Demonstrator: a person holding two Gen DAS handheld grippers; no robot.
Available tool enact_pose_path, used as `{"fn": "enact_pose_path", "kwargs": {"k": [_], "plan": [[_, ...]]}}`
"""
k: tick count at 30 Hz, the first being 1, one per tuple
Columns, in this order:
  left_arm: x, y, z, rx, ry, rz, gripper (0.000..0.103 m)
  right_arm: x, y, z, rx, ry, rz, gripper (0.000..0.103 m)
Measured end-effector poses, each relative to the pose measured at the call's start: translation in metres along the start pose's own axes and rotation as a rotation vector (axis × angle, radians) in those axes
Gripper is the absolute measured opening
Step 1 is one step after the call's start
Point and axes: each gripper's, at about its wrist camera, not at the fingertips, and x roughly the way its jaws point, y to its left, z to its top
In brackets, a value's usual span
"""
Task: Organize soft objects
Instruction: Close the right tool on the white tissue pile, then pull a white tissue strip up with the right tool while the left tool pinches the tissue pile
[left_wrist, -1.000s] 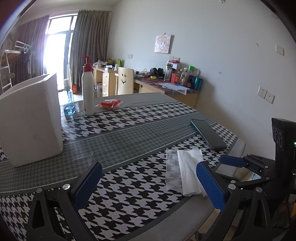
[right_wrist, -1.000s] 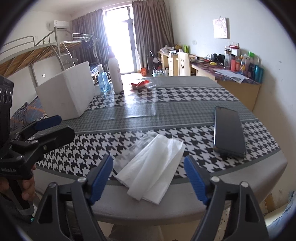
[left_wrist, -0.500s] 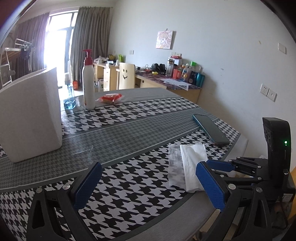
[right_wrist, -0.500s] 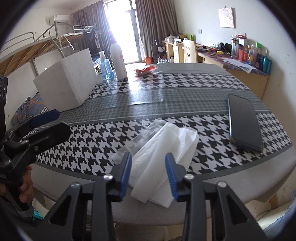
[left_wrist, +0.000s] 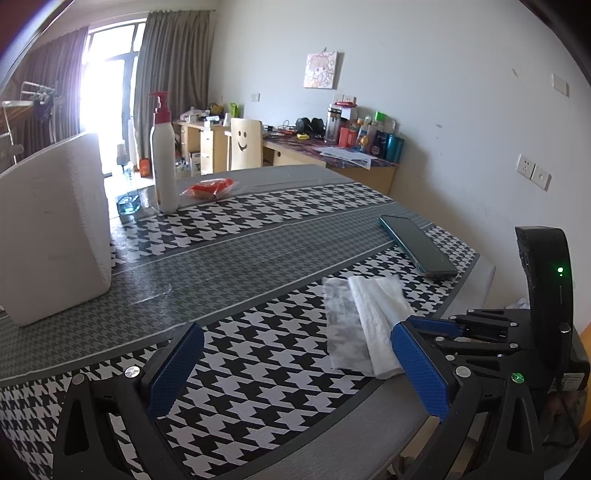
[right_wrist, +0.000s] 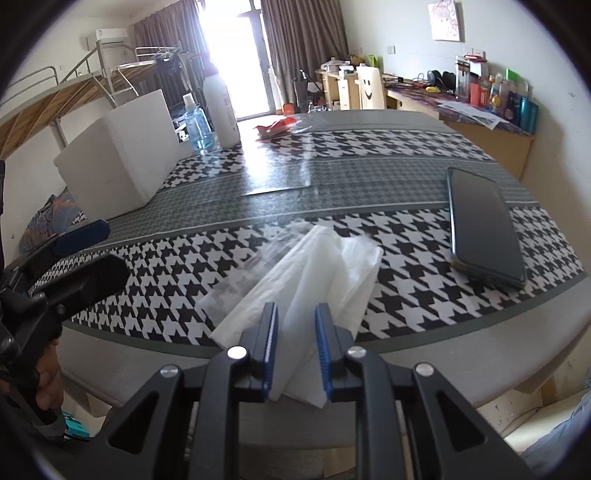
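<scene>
Worktop (left_wrist: 258, 258) with houndstooth cover fills both views. White box (left_wrist: 51, 229) lies far ahead of the left gripper (left_wrist: 295, 369), whose fingers stand wide with nothing between. Phone (right_wrist: 484, 225) shows whole only in the right view. Tissue (right_wrist: 314, 273) reaches between the narrow fingers of the right gripper (right_wrist: 295, 347); whether they pinch it I cannot tell.

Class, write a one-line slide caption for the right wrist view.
Right hand-held gripper narrows around the near edge of a folded white tissue lying beside a phone on the houndstooth table.

Folded white tissue (right_wrist: 314, 273) at table edge (right_wrist: 461, 354)
</scene>
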Motion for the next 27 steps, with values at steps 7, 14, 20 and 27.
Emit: {"fn": "enact_pose_path", "kwargs": {"k": [7, 14, 20, 27], "plan": [[0.006, -0.007, -0.001, 0.018, 0.018, -0.017, 0.102, 0.005, -0.003, -0.002, -0.008, 0.003, -0.004, 0.024], [0.013, -0.018, 0.0, 0.036, 0.036, -0.039, 0.102, -0.005, -0.016, 0.001, 0.055, -0.021, 0.091, 0.018], [0.025, -0.032, 0.001, 0.061, 0.067, -0.082, 0.102, -0.009, -0.027, 0.003, 0.105, -0.037, 0.122, 0.018], [0.048, -0.044, -0.002, 0.076, 0.153, -0.115, 0.086, -0.003, -0.032, 0.001, 0.123, -0.021, 0.146, 0.018]]}}
